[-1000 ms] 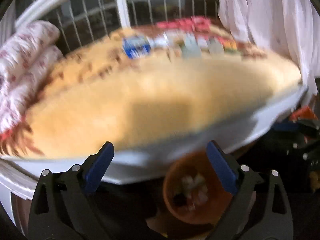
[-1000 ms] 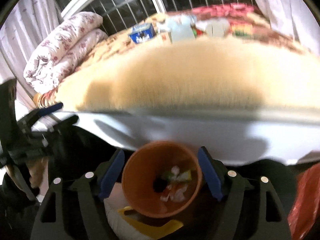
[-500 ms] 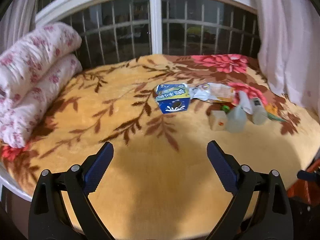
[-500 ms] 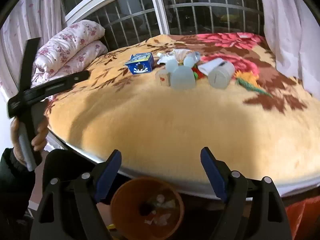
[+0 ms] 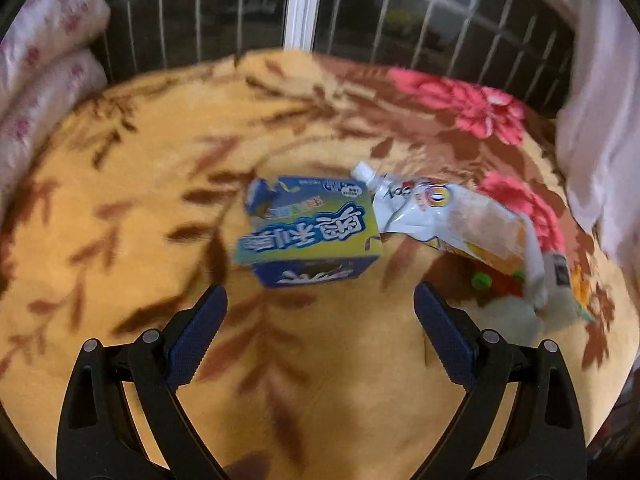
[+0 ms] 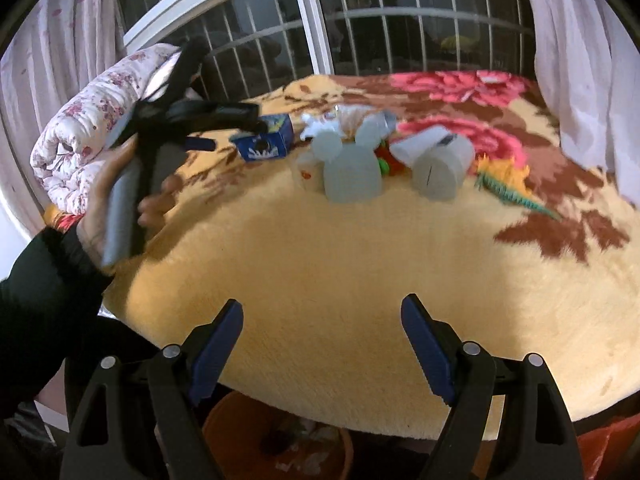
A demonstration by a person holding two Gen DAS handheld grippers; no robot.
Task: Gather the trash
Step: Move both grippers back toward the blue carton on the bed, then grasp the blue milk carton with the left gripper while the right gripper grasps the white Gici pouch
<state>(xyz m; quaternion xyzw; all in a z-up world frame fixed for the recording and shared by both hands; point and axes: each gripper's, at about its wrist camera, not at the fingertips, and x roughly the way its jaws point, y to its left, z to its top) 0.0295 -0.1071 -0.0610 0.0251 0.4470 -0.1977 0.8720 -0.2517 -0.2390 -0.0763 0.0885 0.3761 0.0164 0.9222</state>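
The left tongs [image 5: 320,316] are now hanging over the bed [image 5: 120,200], close above the blue carton [image 5: 308,236]. Half a second ago the carton was looking small and far off, and a second ago these tongs were down past the near edge of the bed, over the orange bin. Their two blue tips are spread wide with nothing between them.

The right tongs [image 6: 322,334] are now sitting above the near edge of the bed, and the orange bin [image 6: 240,424] is showing only as a rim below them. A second ago the bin was filling the gap between their tips. These tips are spread wide too, and holding nothing.

The trash is lying toward the far edge of the bed. The carton is a boxy, shiny thing with a torn flap. A soft white pouch [image 5: 452,216] with a spout is lying just beside it, touching its corner. Two round gray pots [image 6: 352,172] are standing near them.

The blanket is fuzzy and yellow, with brown leaves and pink flowers. A puffy rolled quilt [image 6: 80,136] is lying at the left edge.
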